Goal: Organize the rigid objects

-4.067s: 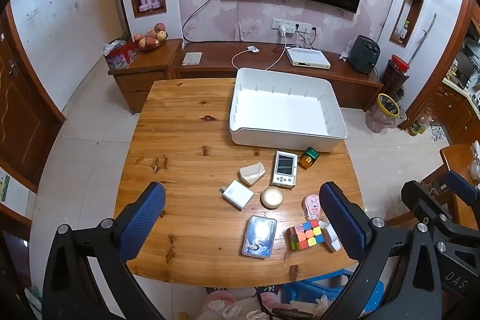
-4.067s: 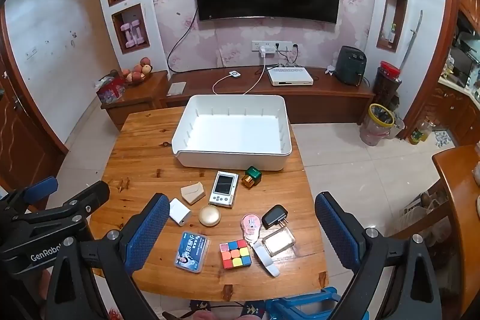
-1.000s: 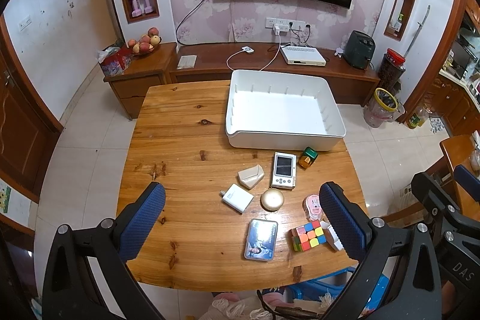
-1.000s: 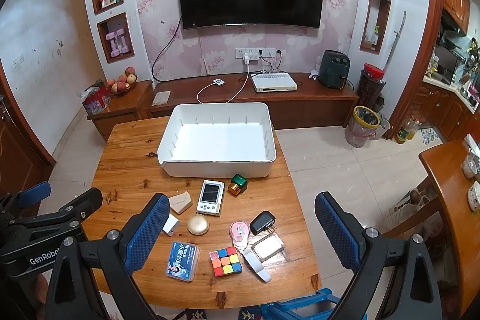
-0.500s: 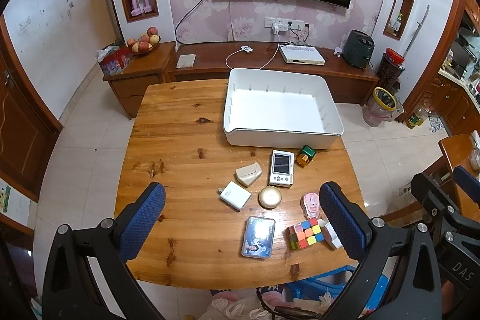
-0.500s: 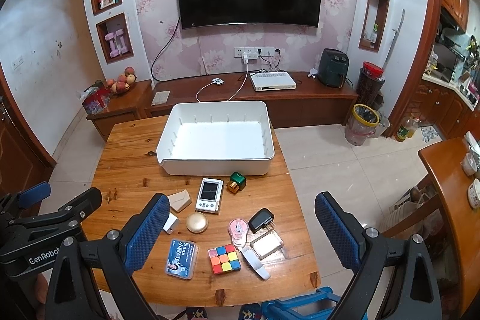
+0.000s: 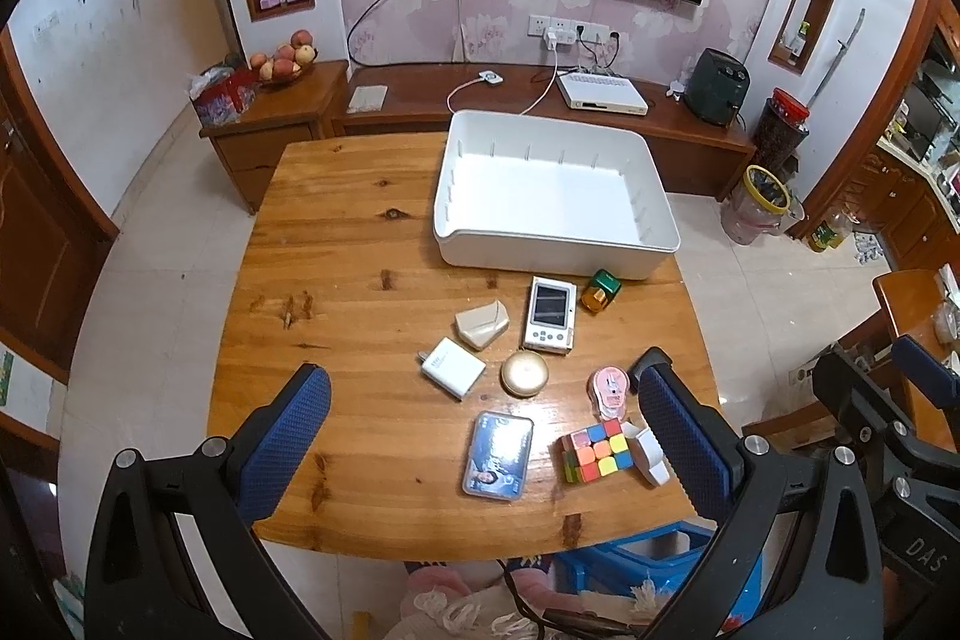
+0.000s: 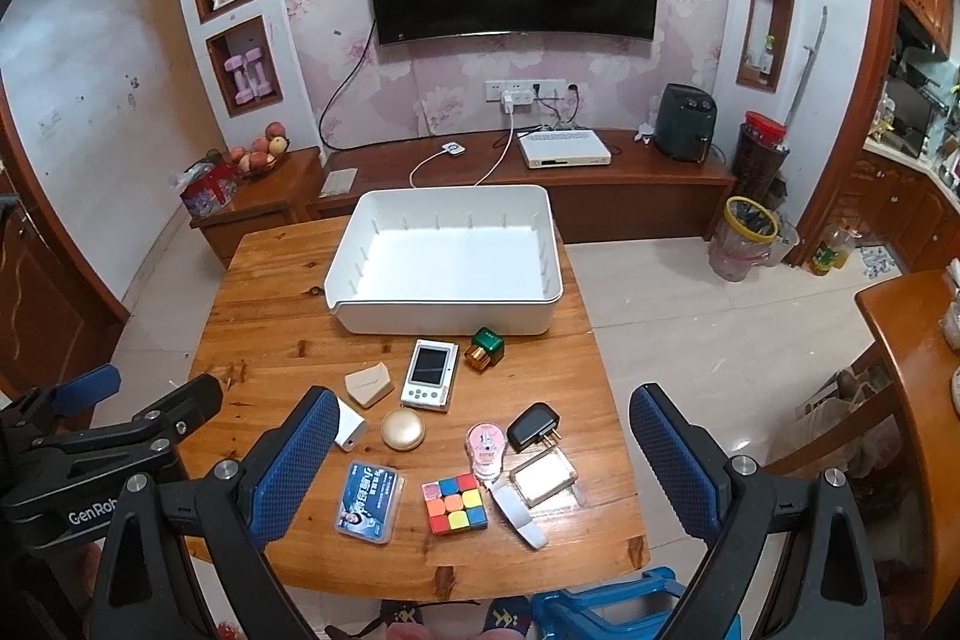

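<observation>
Both hand-held grippers, left (image 7: 480, 430) and right (image 8: 477, 451), are hovering wide open, empty; small items are sitting frame-centre before the empty white plastic bin (image 8: 447, 268), awaiting sorting.

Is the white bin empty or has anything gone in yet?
Empty. The white bin shows only its bare white floor in both views; the small items all lie on the table.

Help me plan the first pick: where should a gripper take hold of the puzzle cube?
Probably by two opposite flat side faces of the puzzle cube, coming straight down from above. It sits flat on the table, though a white clip crowds its right side.
</observation>
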### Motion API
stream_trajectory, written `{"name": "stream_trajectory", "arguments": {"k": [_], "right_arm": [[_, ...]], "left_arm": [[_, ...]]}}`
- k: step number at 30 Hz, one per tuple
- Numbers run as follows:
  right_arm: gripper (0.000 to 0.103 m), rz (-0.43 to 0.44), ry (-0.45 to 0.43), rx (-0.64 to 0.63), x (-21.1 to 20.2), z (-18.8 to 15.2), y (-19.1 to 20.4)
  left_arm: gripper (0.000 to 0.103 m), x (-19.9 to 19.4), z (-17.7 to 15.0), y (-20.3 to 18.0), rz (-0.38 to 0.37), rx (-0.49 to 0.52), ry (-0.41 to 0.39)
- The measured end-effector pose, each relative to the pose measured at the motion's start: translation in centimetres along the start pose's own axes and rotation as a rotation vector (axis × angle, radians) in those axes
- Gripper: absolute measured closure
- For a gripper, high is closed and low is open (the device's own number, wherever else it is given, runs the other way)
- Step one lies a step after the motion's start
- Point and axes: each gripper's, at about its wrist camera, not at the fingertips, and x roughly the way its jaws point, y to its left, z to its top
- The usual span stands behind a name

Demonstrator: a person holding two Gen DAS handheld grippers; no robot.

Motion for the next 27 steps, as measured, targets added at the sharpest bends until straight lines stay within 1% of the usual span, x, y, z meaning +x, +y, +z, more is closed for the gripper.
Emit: {"name": "stream_trajectory", "arguments": {"k": [5,9,14,16,20,21,24,27], "right_arm": [[0.005,-0.002,0.028,0.000,1.1,-0.4,-0.9],[0.005,0.006,0.064,0.022,2.6,-0.6,-2.3],[0.005,0.067,0.105,0.030,4.9,-1.3,-3.7],[0.005,0.077,0.098,0.004,5.7,-1.9,-3.7],[0.005,0.086,0.092,-0.071,7.6,-3.5,-2.9],[0.005,0.108,0.097,-0.090,8.3,-4.2,-2.6],[0.005,0.138,0.114,-0.148,9.7,-6.0,-1.7],[0.005,0.163,0.116,-0.214,10.9,-7.8,-0.8]], "left_arm": [[0.001,1.1,-0.4,0.1,0.005,-0.033,0.027],[0.001,2.7,-0.9,0.4,0.035,-0.043,0.062],[0.001,5.7,-2.6,0.3,0.073,-0.006,0.133],[0.001,7.7,-3.7,0.4,0.051,-0.005,0.196],[0.001,10.2,-5.4,0.6,0.019,-0.037,0.257],[0.001,11.1,-6.0,0.7,0.009,-0.049,0.274],[0.001,13.6,-7.2,0.9,-0.001,-0.067,0.326],[0.001,16.1,-8.4,1.3,0.010,-0.083,0.375]]}}
